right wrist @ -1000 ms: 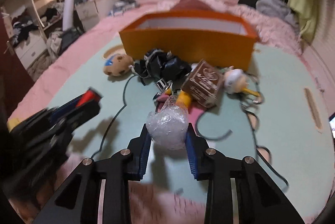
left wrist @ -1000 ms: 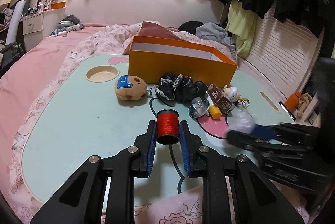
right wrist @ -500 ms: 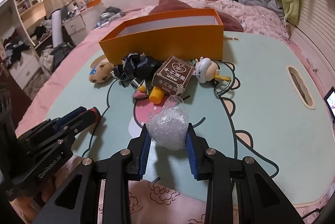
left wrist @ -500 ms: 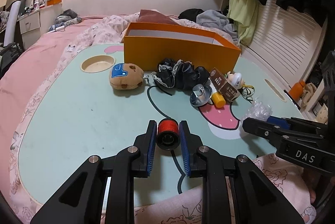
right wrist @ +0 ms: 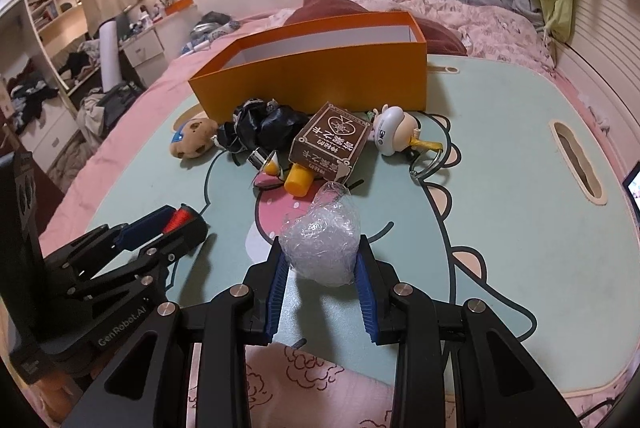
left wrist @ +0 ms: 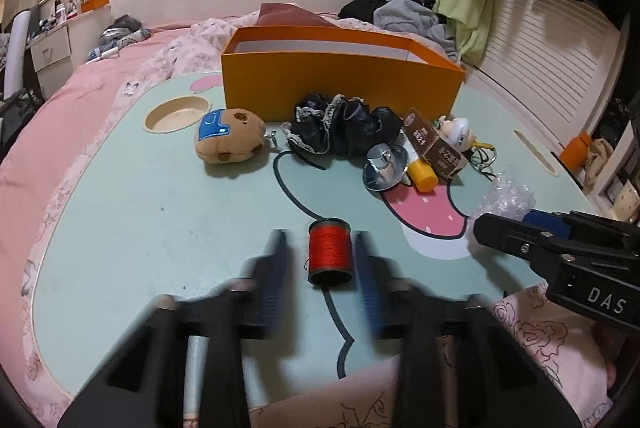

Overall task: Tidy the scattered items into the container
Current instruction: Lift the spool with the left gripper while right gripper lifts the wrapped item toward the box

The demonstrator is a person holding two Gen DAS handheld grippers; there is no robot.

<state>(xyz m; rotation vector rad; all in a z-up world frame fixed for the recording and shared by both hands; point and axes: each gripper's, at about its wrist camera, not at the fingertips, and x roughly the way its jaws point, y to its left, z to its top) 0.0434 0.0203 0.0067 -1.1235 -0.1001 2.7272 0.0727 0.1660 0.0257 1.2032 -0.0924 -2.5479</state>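
A red thread spool (left wrist: 329,252) lies on the mint table between the blurred, spread fingers of my left gripper (left wrist: 320,248), free of both pads; it also shows in the right wrist view (right wrist: 175,220). My right gripper (right wrist: 320,252) is shut on a clear crumpled plastic wad (right wrist: 322,248), just above the table; the wad also shows in the left wrist view (left wrist: 507,197). The orange box (left wrist: 340,87) stands open at the back, also in the right wrist view (right wrist: 316,75).
In front of the box lie a brown plush (left wrist: 229,141), black lacy fabric (left wrist: 344,127), a metal cap (left wrist: 384,165), a yellow cylinder (left wrist: 422,169), a brown carton (right wrist: 330,147) and a white duck keychain (right wrist: 394,131). A pink bed surrounds the table (left wrist: 140,207).
My left gripper has opened and let go of the red spool, which now lies on the table. My right gripper still holds the plastic wad.
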